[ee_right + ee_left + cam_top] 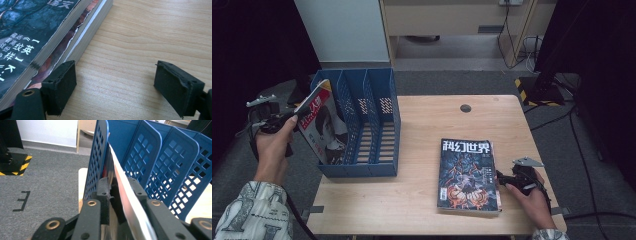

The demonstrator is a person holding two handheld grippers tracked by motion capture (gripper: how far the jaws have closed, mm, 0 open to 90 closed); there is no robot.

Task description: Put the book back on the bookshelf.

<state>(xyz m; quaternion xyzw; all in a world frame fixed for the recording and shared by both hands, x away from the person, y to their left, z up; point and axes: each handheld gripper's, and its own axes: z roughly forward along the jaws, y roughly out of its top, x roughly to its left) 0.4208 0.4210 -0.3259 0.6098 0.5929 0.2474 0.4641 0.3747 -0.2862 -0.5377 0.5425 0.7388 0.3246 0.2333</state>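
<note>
- The blue file rack (362, 125) stands on the left part of the wooden table (422, 200) and serves as the landmark here; it has three slots side by side.
- A magazine with a red and white cover (319, 125) leans tilted in the rack's leftmost slot, its top edge rising above the rack's wall.
- The left gripper (274, 120) is just left of the rack, at the magazine's upper corner. In the left gripper view the magazine's white edge (125, 192) runs between the two black jaws; they stand slightly apart, and I cannot tell for sure whether the pads press on the paper.
- A stack of magazines with a dark cover on top (467, 172) lies flat on the table well to the right of the rack.
- The right gripper (512, 181) rests on the table, touching or just beside the stack's right edge, far from the rack. Its jaws stand wide apart over bare wood, with nothing between them.
</note>
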